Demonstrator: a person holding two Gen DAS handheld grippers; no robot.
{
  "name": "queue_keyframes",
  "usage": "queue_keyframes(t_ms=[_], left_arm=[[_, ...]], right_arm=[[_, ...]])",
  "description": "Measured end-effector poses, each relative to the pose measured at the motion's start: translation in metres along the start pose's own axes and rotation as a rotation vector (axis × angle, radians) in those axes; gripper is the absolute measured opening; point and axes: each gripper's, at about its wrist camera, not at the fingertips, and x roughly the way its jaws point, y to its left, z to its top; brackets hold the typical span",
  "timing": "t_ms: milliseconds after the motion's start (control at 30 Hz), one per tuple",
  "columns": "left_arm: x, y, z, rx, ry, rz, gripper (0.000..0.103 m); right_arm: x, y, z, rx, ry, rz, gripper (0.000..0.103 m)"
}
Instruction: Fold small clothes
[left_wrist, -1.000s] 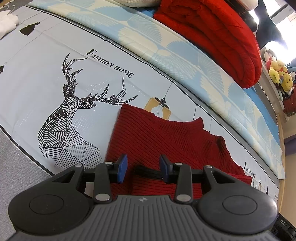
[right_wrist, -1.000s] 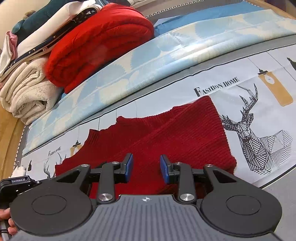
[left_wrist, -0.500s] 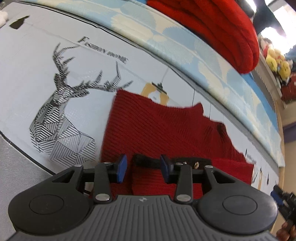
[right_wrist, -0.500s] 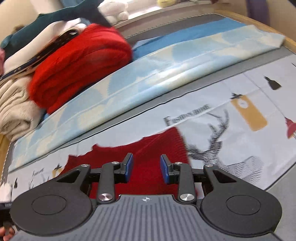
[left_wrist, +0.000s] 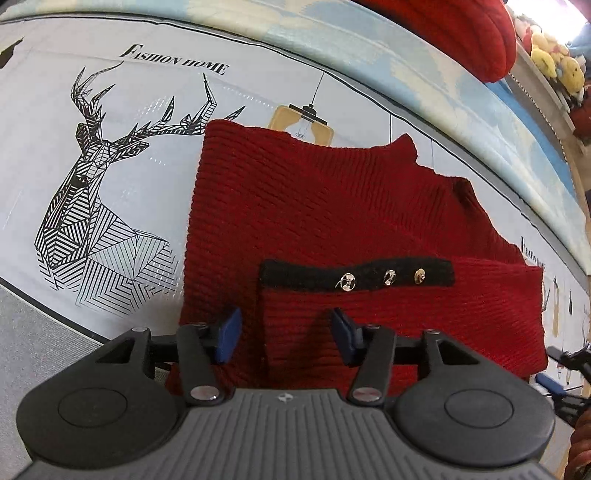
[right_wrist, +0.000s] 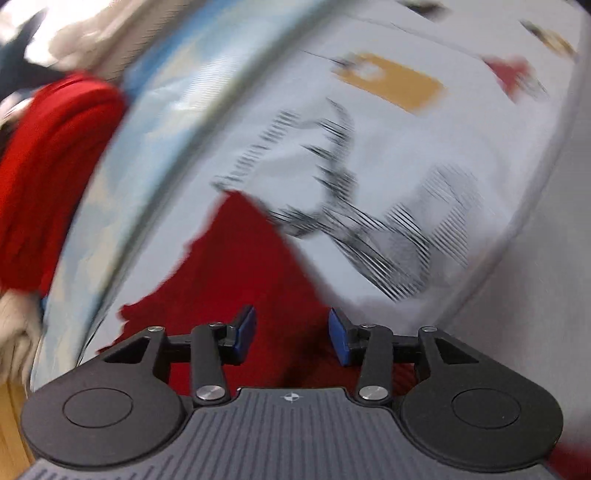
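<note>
A small dark red knit garment (left_wrist: 325, 206) lies flat on the printed mat, partly folded, with a black strip carrying three metal buttons (left_wrist: 354, 275) across its near flap. My left gripper (left_wrist: 284, 336) hovers over the garment's near edge, jaws opening, pads apart with only the cloth below them. The right wrist view is blurred by motion; the red garment (right_wrist: 243, 266) fills its lower middle. My right gripper (right_wrist: 291, 332) is above that cloth, jaws opening, nothing pinched. The right gripper's tips (left_wrist: 565, 365) show at the far right of the left wrist view.
The white mat (left_wrist: 110, 110) bears a black deer drawing (left_wrist: 99, 199) left of the garment. A pale blue patterned cloth (left_wrist: 406, 62) lies behind it, with a thick folded red blanket (left_wrist: 472, 33) beyond. Soft toys (left_wrist: 554, 62) sit at the far right. Folded cream cloth (right_wrist: 14, 325) lies left.
Both grippers have dropped closer to the garment and their jaws have widened. The right gripper rolled and swung, its view now blurred. The black button strip has come fully into view.
</note>
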Motion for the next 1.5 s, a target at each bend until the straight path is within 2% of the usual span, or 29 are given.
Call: queue_keyframes(t_ms=[133, 233, 333, 467, 533, 567, 600, 667, 733, 767, 833, 900, 967, 1033, 1100, 1133, 1167, 1233, 1267, 1300, 1367, 1500], left_arm=[[-0.004, 0.003, 0.003, -0.028, -0.026, 0.019, 0.059], [-0.008, 0.004, 0.004, -0.037, -0.037, 0.021, 0.059], [-0.006, 0.005, 0.005, -0.037, -0.033, 0.021, 0.059], [-0.006, 0.004, 0.005, -0.041, -0.033, 0.013, 0.058], [-0.008, 0.003, 0.004, -0.041, -0.032, 0.0, 0.058], [-0.01, 0.003, 0.004, -0.039, -0.034, -0.007, 0.058], [-0.012, 0.002, 0.004, -0.035, -0.038, -0.014, 0.058], [-0.019, -0.001, 0.006, -0.025, -0.055, -0.025, 0.058], [-0.025, -0.005, 0.007, -0.005, -0.074, -0.033, 0.058], [-0.028, -0.007, 0.007, 0.002, -0.079, -0.035, 0.057], [-0.031, -0.01, 0.007, 0.014, -0.083, -0.045, 0.056], [-0.032, -0.014, 0.006, 0.03, -0.081, -0.057, 0.054], [-0.032, -0.02, 0.004, 0.055, -0.079, -0.072, 0.05], [-0.034, -0.026, 0.001, 0.079, -0.075, -0.099, 0.05], [-0.034, -0.032, -0.002, 0.106, -0.07, -0.133, 0.05], [-0.032, -0.033, -0.004, 0.118, -0.067, -0.14, 0.05], [-0.027, -0.033, -0.006, 0.131, -0.06, -0.138, 0.05], [-0.007, -0.029, -0.012, 0.149, -0.015, -0.075, 0.05], [0.002, -0.026, -0.016, 0.168, 0.004, -0.042, 0.041], [0.004, -0.027, -0.02, 0.203, -0.009, -0.032, 0.041], [-0.004, -0.031, -0.023, 0.235, -0.021, -0.02, 0.041], [-0.018, -0.031, -0.033, 0.264, -0.089, -0.056, 0.042]], right_arm=[[0.009, -0.003, -0.002, 0.034, 0.03, 0.031, 0.047], [0.011, -0.002, -0.002, 0.037, 0.02, 0.042, 0.049], [0.007, -0.004, -0.002, 0.045, -0.014, 0.021, 0.032], [-0.005, -0.011, 0.005, 0.096, -0.051, 0.062, 0.013], [-0.015, -0.014, 0.013, 0.103, -0.122, 0.044, 0.0], [-0.021, -0.014, 0.017, 0.084, -0.178, 0.016, 0.0], [-0.022, -0.014, 0.02, 0.08, -0.195, -0.004, 0.0], [-0.022, -0.021, 0.02, 0.117, -0.168, -0.026, 0.0], [-0.029, -0.012, 0.013, 0.057, -0.214, -0.035, 0.003], [-0.031, -0.002, 0.01, 0.0, -0.22, -0.004, 0.003], [-0.027, 0.021, 0.007, -0.128, -0.165, 0.115, 0.004], [-0.019, 0.039, -0.001, -0.222, -0.102, 0.191, 0.015], [-0.005, 0.049, -0.009, -0.284, -0.023, 0.222, 0.03], [0.013, 0.047, -0.012, -0.293, 0.041, 0.204, 0.03], [0.029, 0.031, -0.009, -0.223, 0.058, 0.12, 0.027], [0.036, 0.021, -0.005, -0.165, 0.077, 0.111, 0.012], [0.039, 0.013, -0.003, -0.109, 0.094, 0.114, 0.002], [0.033, 0.015, -0.003, -0.106, 0.094, 0.12, 0.003], [0.028, 0.022, -0.005, -0.151, 0.076, 0.125, 0.008], [0.024, 0.028, -0.007, -0.198, 0.056, 0.131, 0.009], [0.026, 0.031, -0.007, -0.24, 0.047, 0.117, 0.016], [0.033, 0.026, -0.011, -0.251, 0.072, 0.123, 0.016]])
